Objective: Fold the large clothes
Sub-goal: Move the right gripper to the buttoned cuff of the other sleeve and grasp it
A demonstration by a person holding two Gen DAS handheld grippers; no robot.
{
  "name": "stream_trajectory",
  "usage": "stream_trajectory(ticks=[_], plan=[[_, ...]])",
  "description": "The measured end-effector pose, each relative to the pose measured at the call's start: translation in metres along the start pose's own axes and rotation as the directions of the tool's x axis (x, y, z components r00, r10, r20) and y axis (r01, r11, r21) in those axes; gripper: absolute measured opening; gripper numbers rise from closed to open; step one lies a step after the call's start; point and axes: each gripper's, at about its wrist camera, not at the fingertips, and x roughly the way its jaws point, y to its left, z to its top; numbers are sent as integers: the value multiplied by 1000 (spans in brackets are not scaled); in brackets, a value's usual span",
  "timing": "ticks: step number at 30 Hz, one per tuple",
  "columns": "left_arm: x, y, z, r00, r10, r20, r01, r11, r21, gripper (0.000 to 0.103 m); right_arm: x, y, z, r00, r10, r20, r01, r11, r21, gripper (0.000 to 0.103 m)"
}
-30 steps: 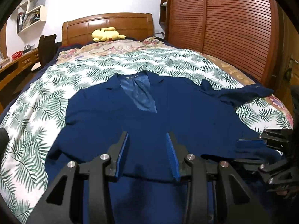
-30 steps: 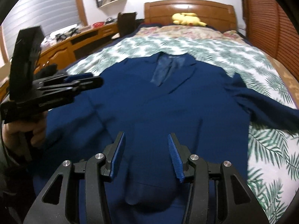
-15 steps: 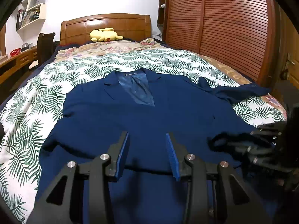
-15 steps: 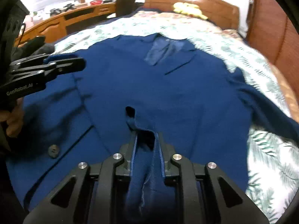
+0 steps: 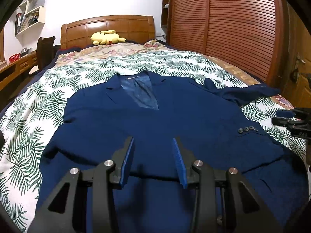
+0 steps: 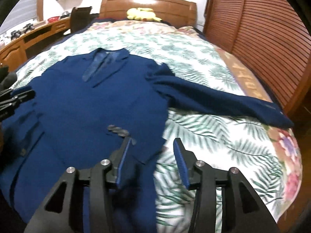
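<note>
While the navy jacket (image 5: 155, 128) lies face up on the leaf-print bed (image 5: 29, 128), its hem is hidden behind the left gripper (image 5: 153, 161), and motion blur smears the cuff buttons (image 6: 118, 130) in the right wrist view. The right gripper (image 6: 151, 163) has just been opening: half a second ago it pinched a fold of jacket, whereas its fingers now stand spread and empty over the jacket's edge. The left fingers stay spread, holding nothing.

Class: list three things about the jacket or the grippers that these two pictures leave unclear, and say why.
- Jacket hem: both views, hidden behind the gripper bodies and cut off by the bottom edge.
- Collar label: left view, too small to read.
- Cuff buttons: right view, motion-blurred.
- Right gripper: left view, cut off at the edge.
</note>
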Motion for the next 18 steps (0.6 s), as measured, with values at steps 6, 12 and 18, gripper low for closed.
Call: stream_trajectory(ticks=[6,12,18], plan=[[1,0,-1,1000,1,-2,-1,1000,-1,38,-8,-34,5,999,-48,-1,48,998,-30,55],[4,0,-1,1000,4,-7,-4,1000,-3,38,-8,-91,19,996,-88,3,88,996,31,59],[5,0,-2,1000,5,-14,-5,1000,-1,39,4,-148,34,984,-179,-14,179,980,85,66]])
